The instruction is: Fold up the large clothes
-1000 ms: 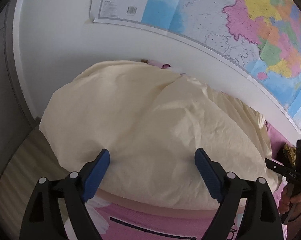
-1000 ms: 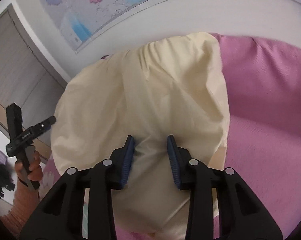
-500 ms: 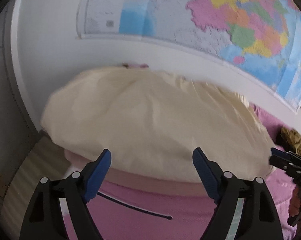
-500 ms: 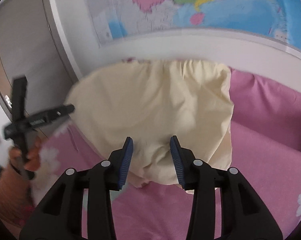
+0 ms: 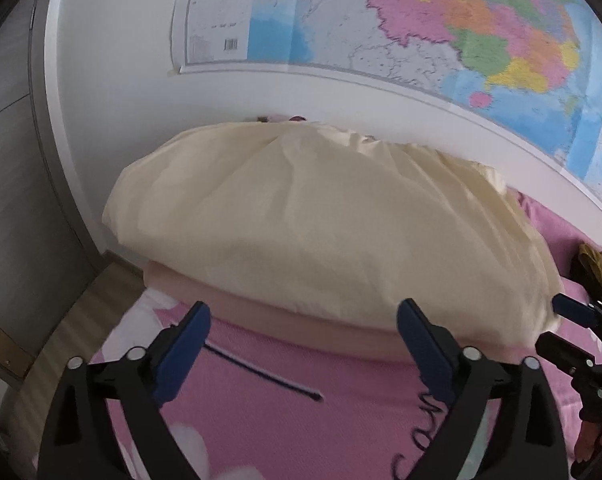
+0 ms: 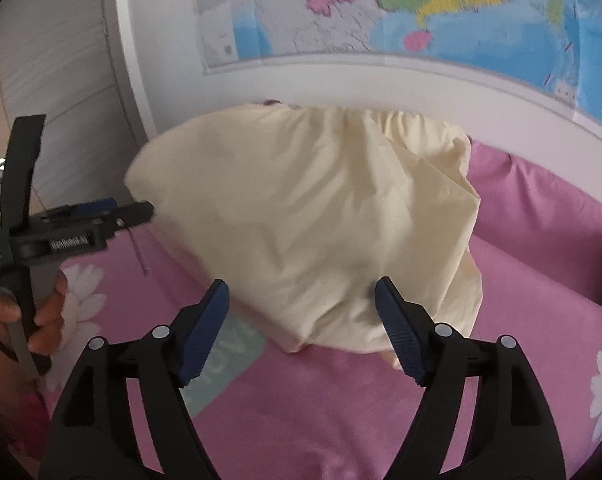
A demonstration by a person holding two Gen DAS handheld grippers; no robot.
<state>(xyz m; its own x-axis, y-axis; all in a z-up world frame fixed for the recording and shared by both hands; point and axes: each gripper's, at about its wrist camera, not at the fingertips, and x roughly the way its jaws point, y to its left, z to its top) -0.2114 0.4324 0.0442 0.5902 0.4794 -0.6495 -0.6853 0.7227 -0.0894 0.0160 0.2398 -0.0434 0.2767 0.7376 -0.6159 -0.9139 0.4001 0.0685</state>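
Observation:
A large pale-yellow garment (image 5: pixel 325 232) lies folded in a broad heap on the pink bed (image 5: pixel 285 412), against the wall. In the right wrist view the same yellow garment (image 6: pixel 321 232) fills the middle. My left gripper (image 5: pixel 303 344) hovers just short of its near edge, jaws opening wide, nothing between them. My right gripper (image 6: pixel 301 316) stands at the garment's near corner, jaws opening, the cloth lying free beyond the pads. Each gripper shows in the other's view: the right gripper (image 5: pixel 573 320) at the right edge, the left gripper (image 6: pixel 141 212) at the left, held by a hand (image 6: pixel 41 320).
A coloured wall map (image 5: pixel 441 28) hangs above the bed. A peach layer (image 5: pixel 285 316) shows under the yellow garment. A dark olive item (image 5: pixel 599 276) lies at the far right. Wooden floor (image 5: pixel 73 320) and a grey wardrobe (image 5: pixel 17 184) border the bed's left side.
Both grippers have pulled back from the yellow garment toward the near side. The right gripper's jaws, narrow a second ago, have spread wide and let go of the cloth.

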